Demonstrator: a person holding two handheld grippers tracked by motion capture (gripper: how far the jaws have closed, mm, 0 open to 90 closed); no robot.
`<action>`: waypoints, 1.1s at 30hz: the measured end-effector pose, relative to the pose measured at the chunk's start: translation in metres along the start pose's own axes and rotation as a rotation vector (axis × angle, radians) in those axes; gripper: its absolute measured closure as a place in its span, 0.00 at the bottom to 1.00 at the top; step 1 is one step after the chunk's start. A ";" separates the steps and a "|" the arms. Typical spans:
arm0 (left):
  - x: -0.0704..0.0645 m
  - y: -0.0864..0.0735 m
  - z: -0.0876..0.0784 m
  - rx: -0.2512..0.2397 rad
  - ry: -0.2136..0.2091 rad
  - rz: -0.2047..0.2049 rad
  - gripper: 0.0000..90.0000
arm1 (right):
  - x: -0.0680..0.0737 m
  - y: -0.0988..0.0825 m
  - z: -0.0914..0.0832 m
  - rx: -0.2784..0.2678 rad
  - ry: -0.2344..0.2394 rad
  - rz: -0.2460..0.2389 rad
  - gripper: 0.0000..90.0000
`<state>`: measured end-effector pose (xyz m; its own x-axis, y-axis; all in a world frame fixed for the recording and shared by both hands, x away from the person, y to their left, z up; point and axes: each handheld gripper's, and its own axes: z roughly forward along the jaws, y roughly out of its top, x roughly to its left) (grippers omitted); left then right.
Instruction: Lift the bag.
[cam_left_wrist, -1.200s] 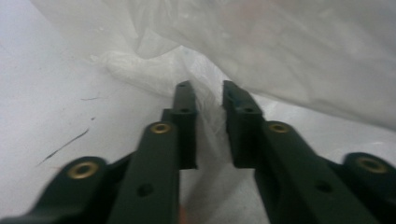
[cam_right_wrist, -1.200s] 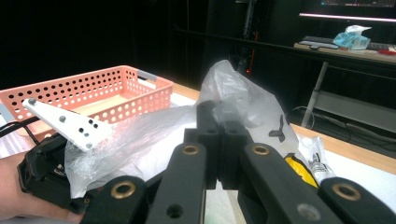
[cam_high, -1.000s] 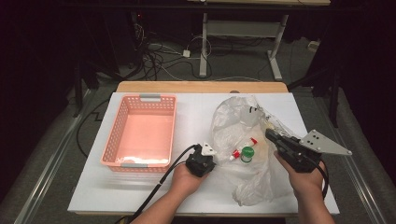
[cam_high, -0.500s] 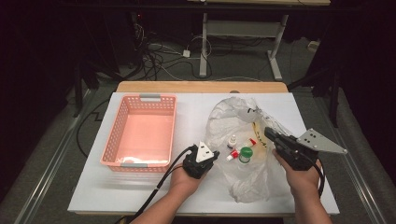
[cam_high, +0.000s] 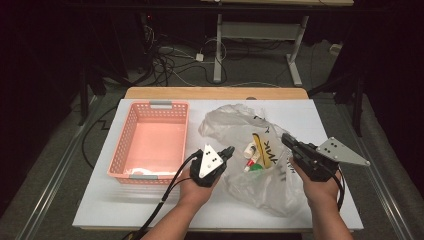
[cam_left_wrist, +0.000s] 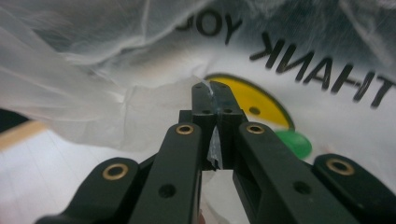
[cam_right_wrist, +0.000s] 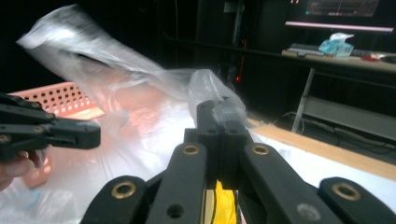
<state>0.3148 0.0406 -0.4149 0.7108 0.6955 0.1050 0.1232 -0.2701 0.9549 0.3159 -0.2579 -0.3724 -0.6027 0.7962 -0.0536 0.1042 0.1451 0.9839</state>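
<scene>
pinching the thin clear plastic bag (cam_high: 250, 150) from both sides, the two tongs hold its mouth apart above the white surface (cam_high: 150, 205). the left tongs (cam_left_wrist: 212, 100) are pressed together on a fold of film, as the left gripper view shows, with the bag's yellow print and a green cap (cam_left_wrist: 294, 143) just beyond. the right tongs (cam_right_wrist: 219, 114) are likewise clamped on a bunched edge of the bag. small items lie inside it, among them a white bottle (cam_high: 249, 150). the pink basket (cam_high: 150, 107) sits just beside the bag, to its left in the high view.
</scene>
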 end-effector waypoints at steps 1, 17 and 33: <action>0.001 0.005 -0.001 -0.016 0.005 0.006 0.98 | 0.000 0.002 0.001 -0.006 -0.004 -0.001 1.00; 0.026 0.092 0.018 -0.169 0.050 0.066 0.98 | -0.014 0.052 0.025 -0.160 -0.080 -0.001 1.00; 0.045 0.135 0.044 -0.189 0.071 0.042 0.98 | -0.054 0.118 -0.004 -0.305 -0.196 0.004 1.00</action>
<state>0.3936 0.0058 -0.2930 0.6614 0.7331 0.1585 -0.0420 -0.1749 0.9837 0.3576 -0.2858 -0.2530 -0.4361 0.8984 -0.0524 -0.1530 -0.0166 0.9881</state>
